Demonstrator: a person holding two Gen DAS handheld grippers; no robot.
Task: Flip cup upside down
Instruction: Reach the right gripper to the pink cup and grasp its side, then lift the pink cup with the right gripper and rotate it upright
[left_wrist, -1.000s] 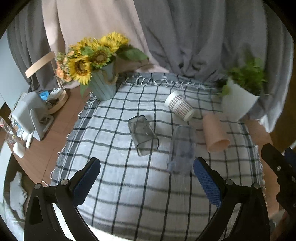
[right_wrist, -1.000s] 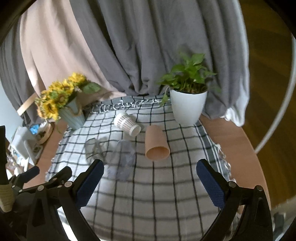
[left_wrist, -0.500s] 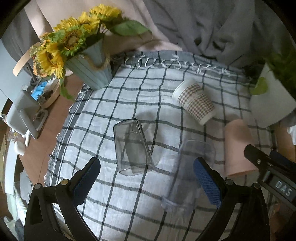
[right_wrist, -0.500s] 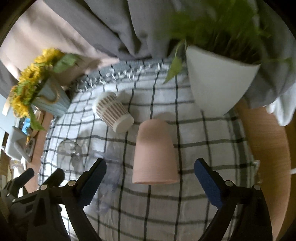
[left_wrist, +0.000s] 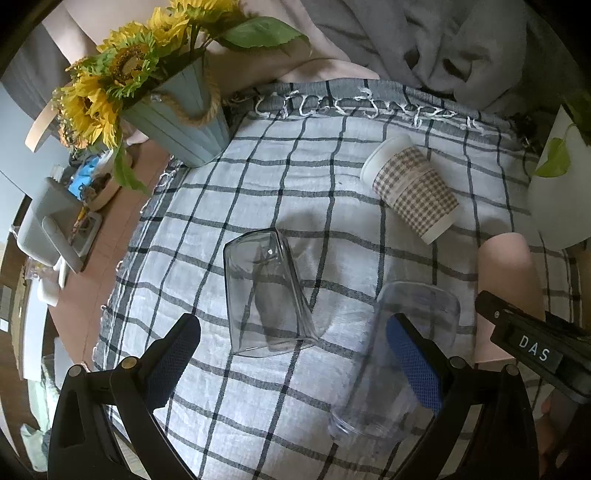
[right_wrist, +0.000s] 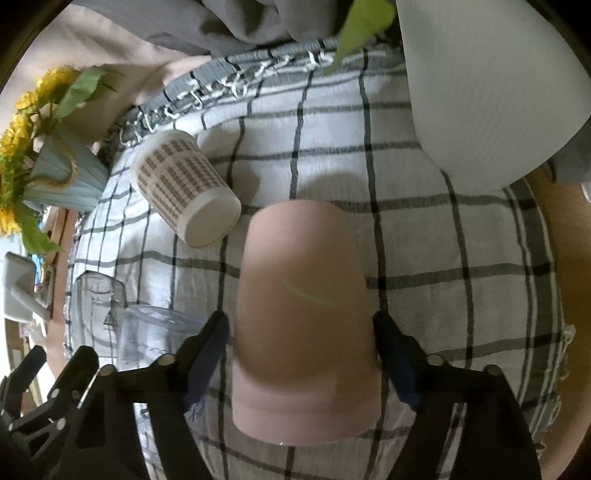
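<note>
Several cups lie on their sides on a checked cloth (left_wrist: 314, 206). A pink cup (right_wrist: 303, 325) lies between the fingers of my right gripper (right_wrist: 301, 354), whose jaws stand close on both its sides; its mouth faces me. My left gripper (left_wrist: 291, 354) is open above the cloth, with a square clear cup (left_wrist: 266, 295) ahead between its fingers and a round clear cup (left_wrist: 402, 354) by its right finger. A checked paper cup (left_wrist: 413, 192) lies farther back; it also shows in the right wrist view (right_wrist: 184, 192). The pink cup shows at the right of the left wrist view (left_wrist: 506, 280).
A sunflower vase (left_wrist: 181, 122) stands at the cloth's back left corner. A white plant pot (right_wrist: 491, 81) stands at the back right, close to the pink cup. Curtains hang behind. Bare wooden table (left_wrist: 92, 273) with small items lies left of the cloth.
Both grippers moved forward and down towards the cups. My right gripper's fingers narrowed and came around the pink cup. My left gripper came closer over the clear cups and stayed open.
</note>
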